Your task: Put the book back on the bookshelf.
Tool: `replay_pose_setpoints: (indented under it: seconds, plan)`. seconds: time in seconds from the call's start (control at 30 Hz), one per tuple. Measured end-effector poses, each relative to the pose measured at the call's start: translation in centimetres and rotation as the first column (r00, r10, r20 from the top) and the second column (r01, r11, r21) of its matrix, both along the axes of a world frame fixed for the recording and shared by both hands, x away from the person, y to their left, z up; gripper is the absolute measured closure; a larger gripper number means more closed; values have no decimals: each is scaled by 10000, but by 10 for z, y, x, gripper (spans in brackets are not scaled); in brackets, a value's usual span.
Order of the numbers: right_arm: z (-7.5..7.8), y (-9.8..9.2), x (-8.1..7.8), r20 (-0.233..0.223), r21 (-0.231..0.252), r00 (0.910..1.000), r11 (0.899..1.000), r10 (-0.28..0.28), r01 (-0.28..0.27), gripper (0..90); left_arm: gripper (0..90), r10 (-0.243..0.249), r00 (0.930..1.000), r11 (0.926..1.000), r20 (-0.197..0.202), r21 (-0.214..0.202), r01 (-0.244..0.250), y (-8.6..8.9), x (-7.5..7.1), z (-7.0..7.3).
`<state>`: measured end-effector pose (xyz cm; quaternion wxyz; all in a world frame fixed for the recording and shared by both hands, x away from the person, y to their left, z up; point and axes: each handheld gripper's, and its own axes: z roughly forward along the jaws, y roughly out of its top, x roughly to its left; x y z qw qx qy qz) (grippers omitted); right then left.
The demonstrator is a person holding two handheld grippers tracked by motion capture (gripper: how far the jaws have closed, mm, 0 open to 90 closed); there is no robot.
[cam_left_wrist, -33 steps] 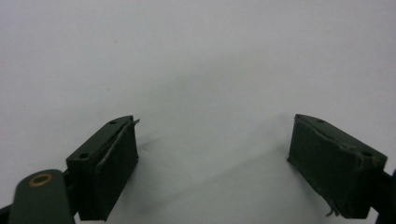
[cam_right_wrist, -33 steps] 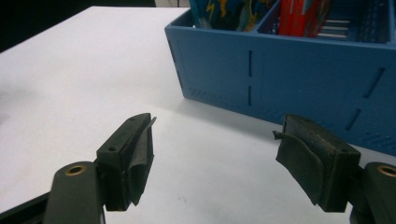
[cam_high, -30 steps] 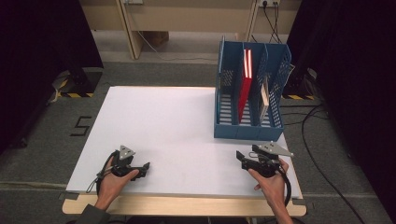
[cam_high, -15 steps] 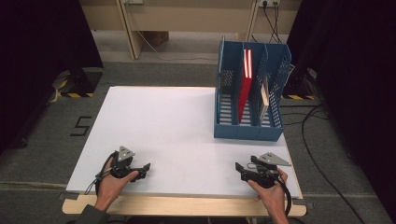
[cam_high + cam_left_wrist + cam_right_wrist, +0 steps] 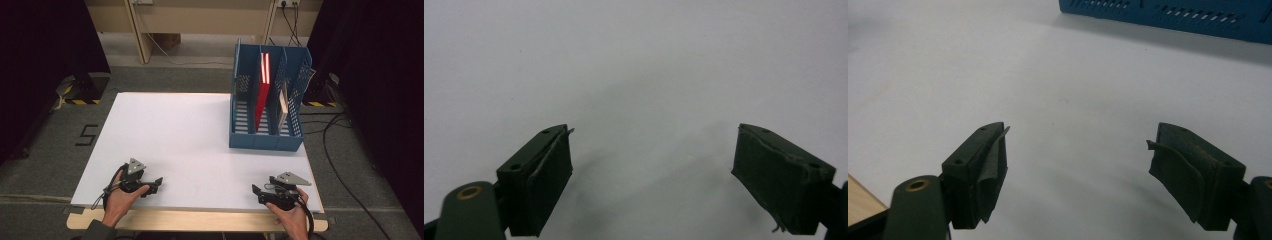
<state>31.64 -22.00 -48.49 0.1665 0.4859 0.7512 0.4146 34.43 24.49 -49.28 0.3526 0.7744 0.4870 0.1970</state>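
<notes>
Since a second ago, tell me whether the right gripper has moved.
Yes. In the high view the right gripper has drawn back toward the near edge of the white table, farther from the blue file rack. Its jaws stand open and empty.

1. The rack [image 5: 1168,17] is cut off by the top edge in the right gripper view; a strip of its slotted base shows.
2. In the high view, the pale item [image 5: 283,102] right of the red book [image 5: 261,95] in the rack [image 5: 245,90] is too hidden by the dividers to identify.
3. Both forearms are cut off at the bottom edge, below the rack.
</notes>
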Motion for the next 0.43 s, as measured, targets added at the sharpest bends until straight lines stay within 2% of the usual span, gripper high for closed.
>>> replay_pose_setpoints:
  seconds: [0.43]
  plan:
    - [-1,-2,1,51,-135,10000,9999,-56,56,200,150,41,10000,10000,-12,47,-41,2,1,0]
